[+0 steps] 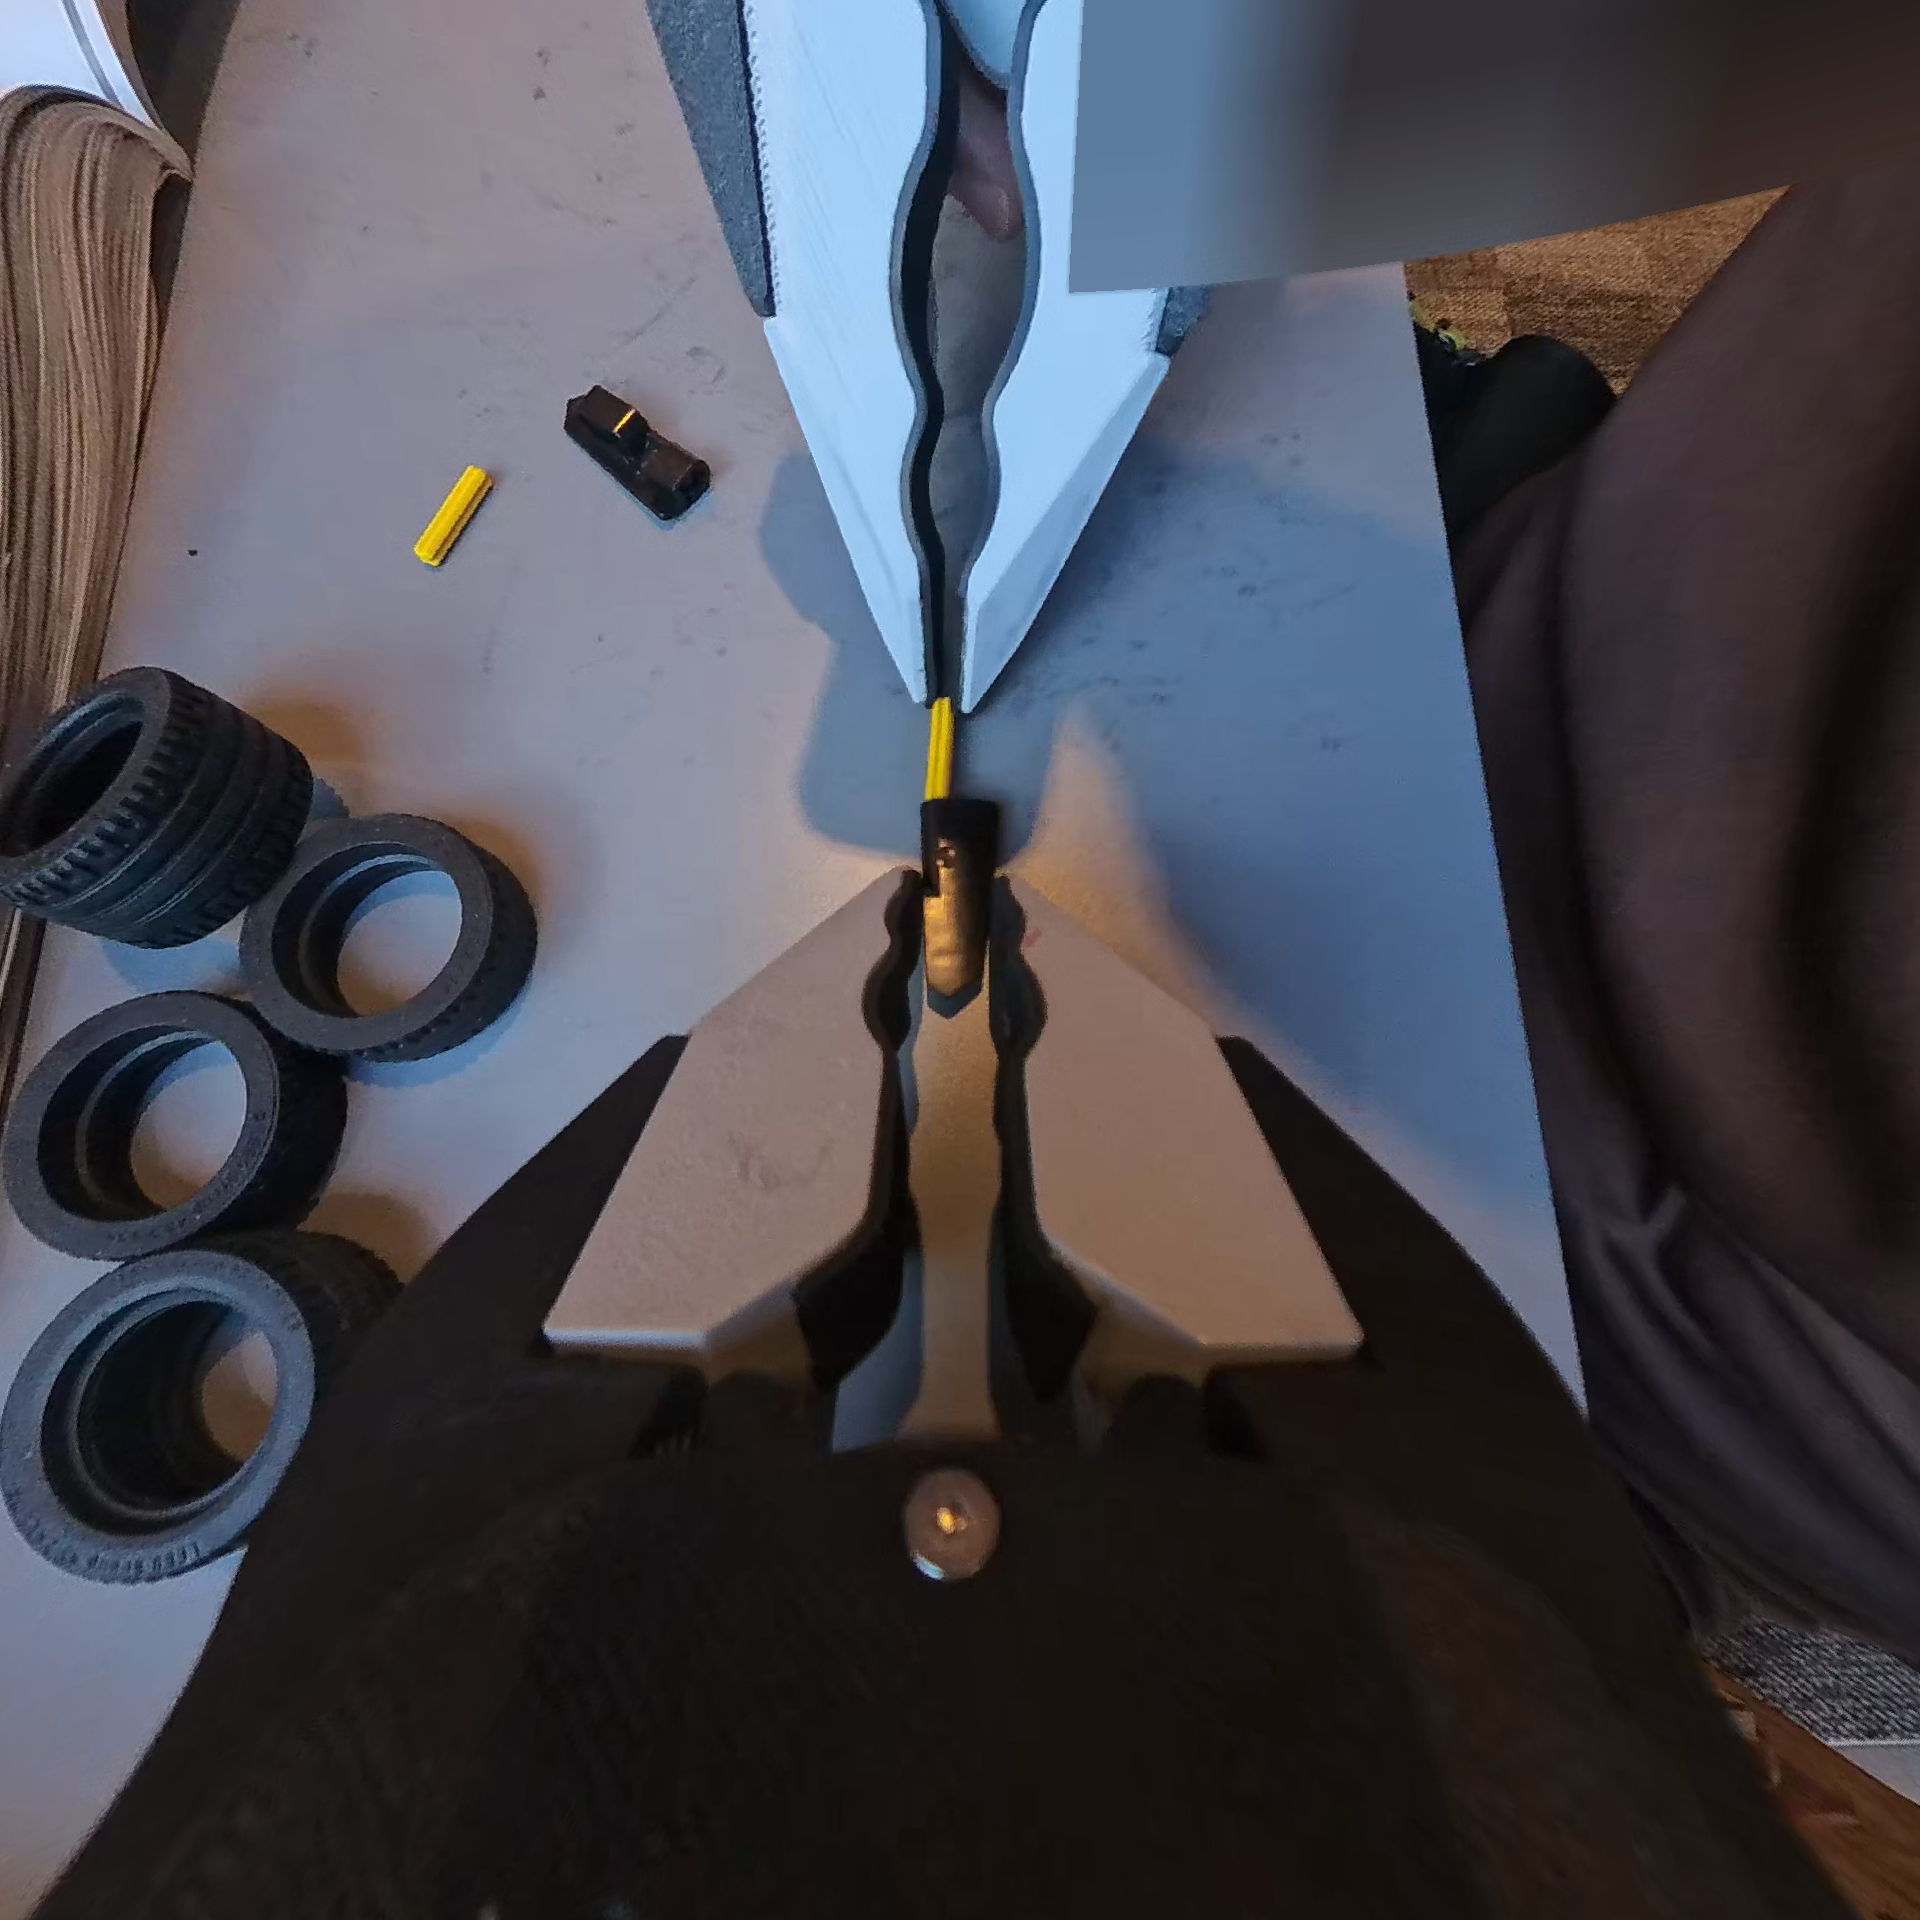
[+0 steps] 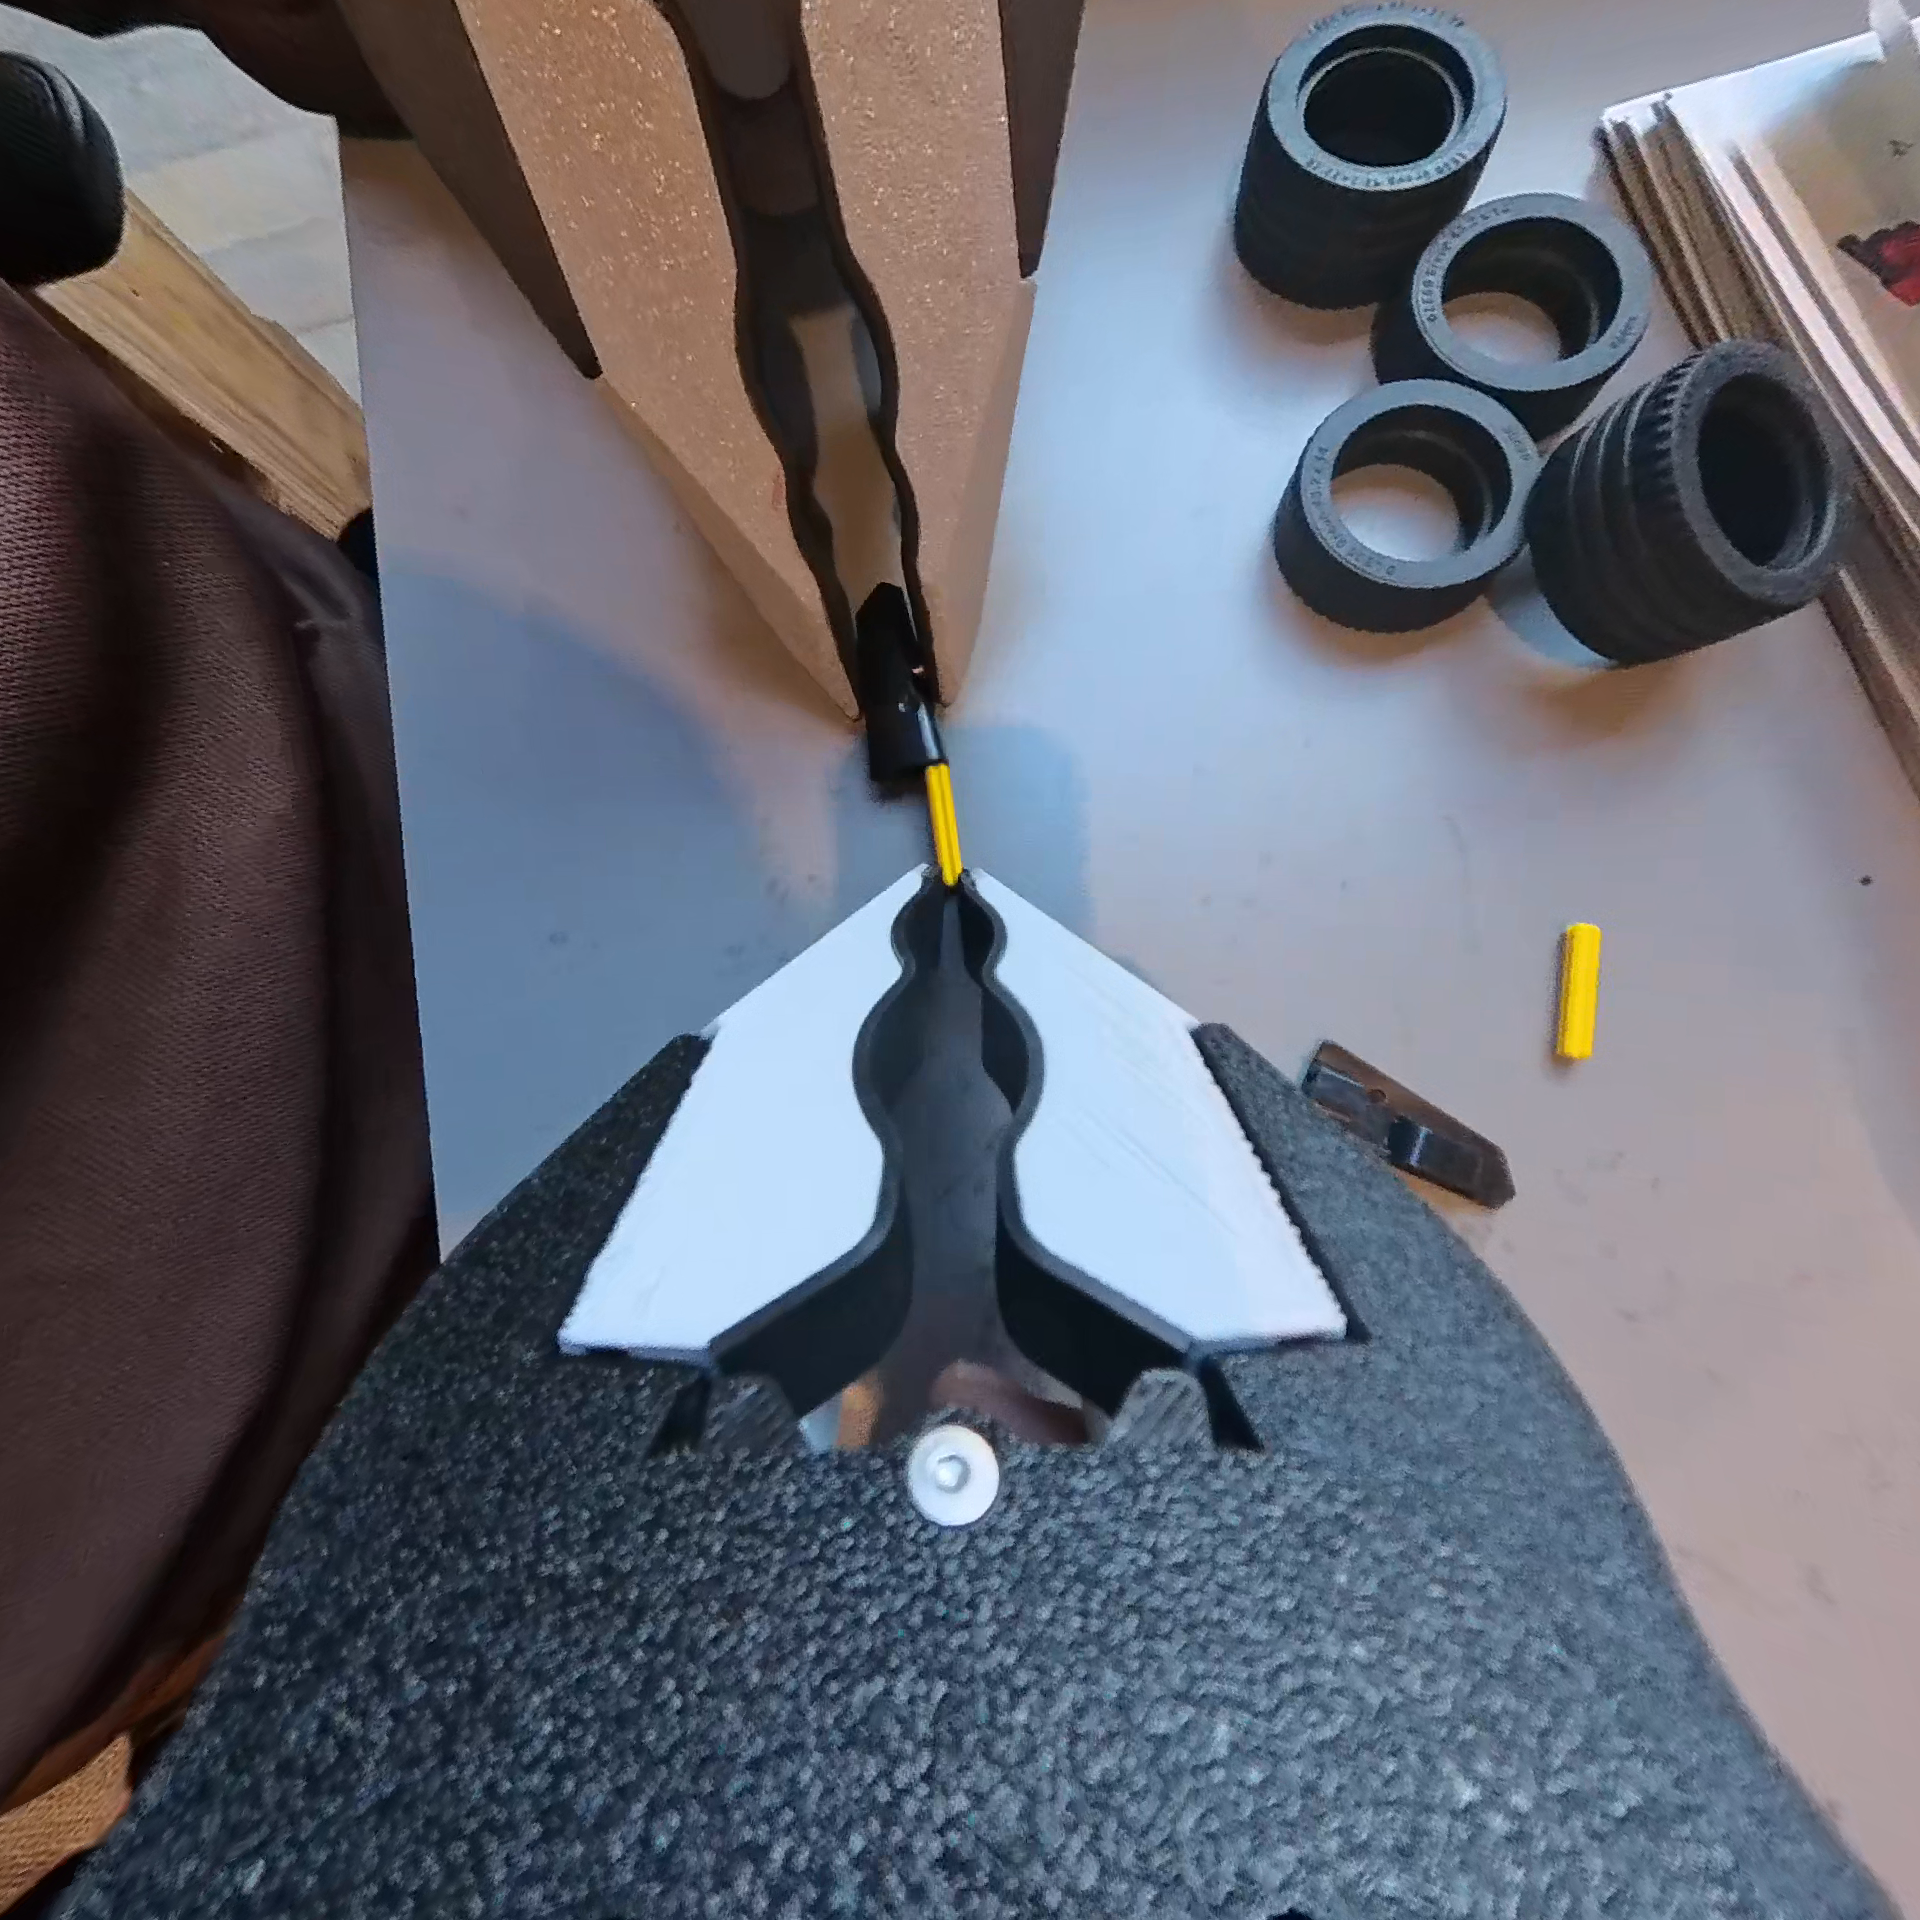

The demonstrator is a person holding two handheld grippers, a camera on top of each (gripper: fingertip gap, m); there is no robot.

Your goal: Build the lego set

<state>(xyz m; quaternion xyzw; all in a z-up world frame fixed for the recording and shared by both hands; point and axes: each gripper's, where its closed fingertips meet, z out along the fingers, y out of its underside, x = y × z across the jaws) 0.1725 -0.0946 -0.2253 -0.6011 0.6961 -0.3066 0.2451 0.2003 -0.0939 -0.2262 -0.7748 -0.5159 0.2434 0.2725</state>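
Left wrist view shows the left gripper (image 1: 954,883) clamped narrow on a small black connector (image 1: 956,894), held just above the table (image 1: 1247,623). Facing it, the right gripper (image 2: 948,883) pinches one end of a yellow axle (image 2: 943,821), whose other end meets the connector's socket. Both pieces look light, rigid and smooth, so they could twist or slip out of the tips under a crooked push; gripping near the joint and pressing straight along the axle seems wisest. A spare yellow axle (image 1: 453,515), second black connector (image 1: 636,468) and four tyres (image 1: 390,935) lie well apart.
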